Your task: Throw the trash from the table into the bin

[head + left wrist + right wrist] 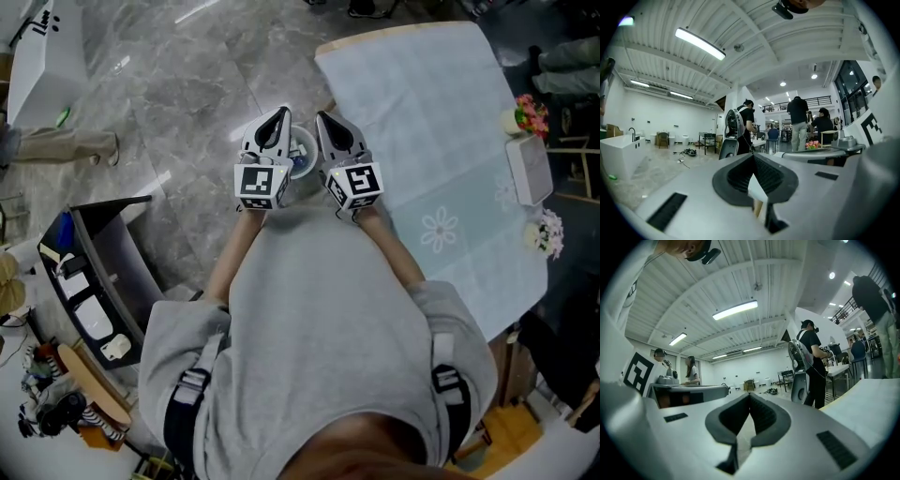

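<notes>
In the head view my left gripper [279,114] and right gripper [323,117] are held side by side at chest height, both pointing level. Between and below them shows part of a round white bin [304,157] with something blue inside, standing on the floor by the table's corner. The left gripper view has my left gripper [752,155] with its dark pads together and only a pale sliver behind them. My right gripper [750,394] is likewise shut in the right gripper view, nothing held. No trash shows on the table [422,103].
The pale tablecloth carries a flower pot [531,114], a white box [530,169] and a second bunch of flowers [548,232] along its right edge. A black rack [94,272] stands on the marble floor at left. People stand in the hall beyond [798,122].
</notes>
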`<state>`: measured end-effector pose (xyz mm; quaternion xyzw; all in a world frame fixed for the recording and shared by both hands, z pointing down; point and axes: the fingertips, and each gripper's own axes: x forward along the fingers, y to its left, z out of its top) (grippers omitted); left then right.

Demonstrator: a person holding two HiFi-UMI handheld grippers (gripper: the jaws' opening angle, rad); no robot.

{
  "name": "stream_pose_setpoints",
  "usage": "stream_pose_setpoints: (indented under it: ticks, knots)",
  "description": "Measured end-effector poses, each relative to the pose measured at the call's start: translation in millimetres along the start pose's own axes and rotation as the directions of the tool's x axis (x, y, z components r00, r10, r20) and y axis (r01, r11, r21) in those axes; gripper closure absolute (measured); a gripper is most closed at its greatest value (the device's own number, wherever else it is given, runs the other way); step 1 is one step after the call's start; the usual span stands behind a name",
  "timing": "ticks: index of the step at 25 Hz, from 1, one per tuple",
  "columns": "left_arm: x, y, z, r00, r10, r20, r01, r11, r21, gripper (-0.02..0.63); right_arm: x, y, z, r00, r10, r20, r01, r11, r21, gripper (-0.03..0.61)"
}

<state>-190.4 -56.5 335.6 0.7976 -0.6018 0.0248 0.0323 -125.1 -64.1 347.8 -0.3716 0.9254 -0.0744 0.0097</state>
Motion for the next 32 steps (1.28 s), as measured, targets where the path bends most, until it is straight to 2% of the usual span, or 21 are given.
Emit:
stream_pose_setpoints:
  ticks: [12,32]
  knots:
    - [8.0,-0.8,17.4,0.999,-0.027,0.044,0.026,0.999,0.035,0.607,15.3,1.3,17.3,0.999,0.011,0.038,-0.010,0.999,-0.044,0.573]
    - [7.2,4.8,15.5,0.999,-0.024,0.033,0.023,0.999,0.042,0.606,16.9,1.6,23.9,0.998,0.015,0.056,-0.012,0.998,-0.055,0.574]
